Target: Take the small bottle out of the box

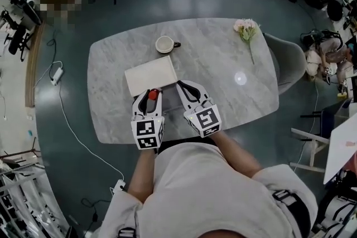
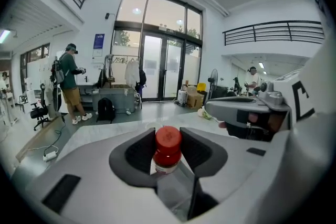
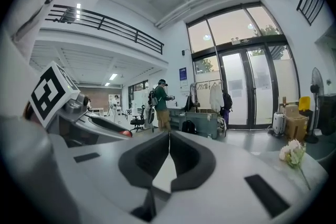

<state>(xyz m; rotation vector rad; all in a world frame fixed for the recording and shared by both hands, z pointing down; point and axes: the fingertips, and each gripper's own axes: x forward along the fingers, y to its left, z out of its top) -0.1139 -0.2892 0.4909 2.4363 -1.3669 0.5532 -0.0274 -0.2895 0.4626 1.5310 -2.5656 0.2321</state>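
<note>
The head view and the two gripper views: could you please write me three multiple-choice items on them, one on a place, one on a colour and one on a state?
1. Where is the cup relative to the white box?
A. On the table beyond the box, farther from the person
B. On top of the box
C. On the floor

2. What colour is the small bottle's cap?
A. Blue
B. Red
C. Green

3. What state is the right gripper in?
A. Shut on the cup
B. Wide open
C. Shut, with nothing between its jaws

Answers:
1. A, as the head view shows the cup past the box's far edge.
2. B, as the cap shows red in the left gripper view.
3. C, as its jaws meet in the right gripper view with nothing between them.
</note>
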